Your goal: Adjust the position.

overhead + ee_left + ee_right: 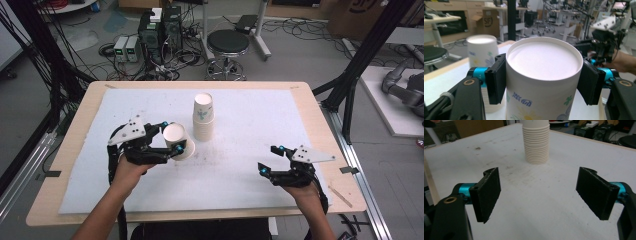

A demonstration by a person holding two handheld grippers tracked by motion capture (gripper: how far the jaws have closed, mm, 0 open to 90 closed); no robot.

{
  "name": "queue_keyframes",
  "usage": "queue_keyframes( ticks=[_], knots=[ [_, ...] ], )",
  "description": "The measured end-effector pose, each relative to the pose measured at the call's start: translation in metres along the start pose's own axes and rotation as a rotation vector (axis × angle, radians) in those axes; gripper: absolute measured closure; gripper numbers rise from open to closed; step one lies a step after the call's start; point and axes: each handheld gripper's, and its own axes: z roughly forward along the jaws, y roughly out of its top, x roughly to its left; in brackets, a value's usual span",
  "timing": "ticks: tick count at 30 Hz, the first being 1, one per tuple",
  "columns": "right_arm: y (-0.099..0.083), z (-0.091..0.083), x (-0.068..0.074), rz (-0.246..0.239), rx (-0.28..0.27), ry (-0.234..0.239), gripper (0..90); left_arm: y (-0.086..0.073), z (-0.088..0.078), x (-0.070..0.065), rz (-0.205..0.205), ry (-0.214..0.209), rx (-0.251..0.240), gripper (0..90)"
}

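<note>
A stack of white paper cups [203, 117] stands upside down on the white mat [240, 175], near its middle. My left gripper [172, 136] is shut on a single flower-printed paper cup [178, 141], just left of the stack's foot. In the left gripper view, the black pads [496, 78] press both sides of this cup [541, 75], its closed base facing the camera, and the stack [482, 48] stands behind it. My right gripper [270, 159] hovers open over the mat's right part, nothing between its jaws. In the right gripper view, the stack [536, 142] is well ahead of the right gripper [537, 195].
The wooden table [320, 125] frames the mat on all sides. A black stool [227, 45], computers and cables stand on the floor beyond the far edge. Black frame posts [350, 85] rise at the table's right.
</note>
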Motion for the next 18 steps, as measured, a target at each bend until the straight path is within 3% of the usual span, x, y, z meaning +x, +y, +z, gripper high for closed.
queue_keyframes(
  ticks=[2, 7, 16, 18],
  knots=[
    [0.003, 0.005, 0.004, -0.014, 0.0, 0.039, 20.6, -0.004, 0.004, -0.003, 0.001, -0.013, 0.016, 33.1],
    [0.007, 0.012, 0.008, -0.024, -0.004, 0.079, 20.6, -0.012, 0.011, -0.007, -0.005, -0.039, 0.034, 33.1],
    [0.028, 0.043, 0.025, -0.066, -0.015, 0.214, 20.6, -0.022, 0.018, -0.016, -0.018, -0.081, 0.028, 33.2],
    [0.029, 0.045, 0.028, -0.072, -0.019, 0.223, 20.7, -0.024, 0.02, -0.017, -0.023, -0.089, 0.024, 33.2]
  ],
)
